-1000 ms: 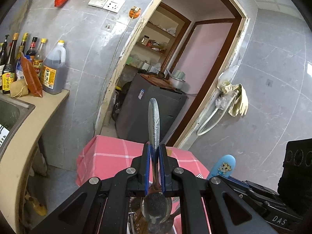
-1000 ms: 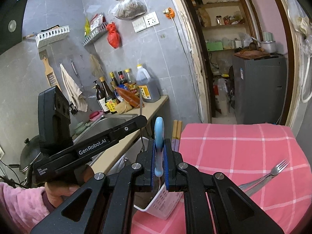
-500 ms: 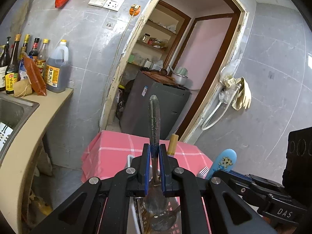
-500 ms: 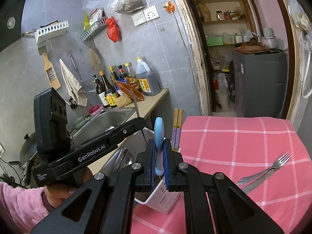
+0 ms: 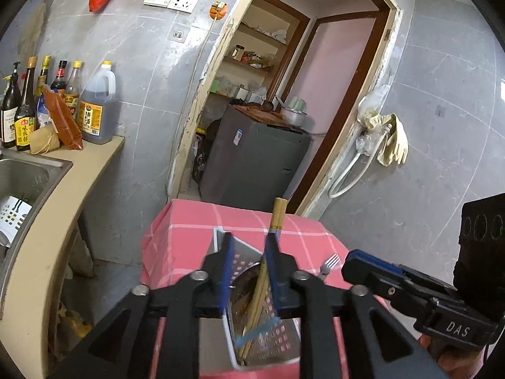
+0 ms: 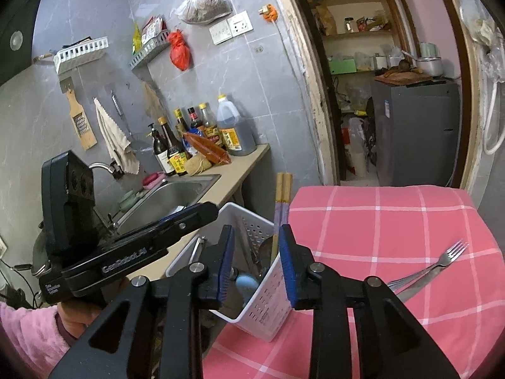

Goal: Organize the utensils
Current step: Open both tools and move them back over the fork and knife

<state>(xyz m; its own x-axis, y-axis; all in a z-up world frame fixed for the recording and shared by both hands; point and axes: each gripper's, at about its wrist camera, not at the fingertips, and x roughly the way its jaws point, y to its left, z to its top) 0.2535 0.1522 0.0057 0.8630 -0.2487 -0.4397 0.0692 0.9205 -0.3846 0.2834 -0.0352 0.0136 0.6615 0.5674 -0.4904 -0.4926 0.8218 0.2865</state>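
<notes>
Fork (image 6: 442, 263) and a second metal utensil under it (image 6: 416, 287): flat on pink checked cloth of surface (image 6: 378, 221), off to right of white perforated holder (image 6: 268, 300). Long axis diagonal, tines up and away, handles toward near edge. Right tongs (image 6: 257, 262): jaws opening, nothing between pads, poised above holder with blue-handled spoon (image 6: 247, 282) already inside beside chopsticks (image 6: 282, 195). Left tongs (image 5: 249, 271): jaws opening too, empty, straddling holder mouth. Fork just right of right tongs, on far side of holder from left tongs. Judged: right hand nearer; approach across the handle.
</notes>
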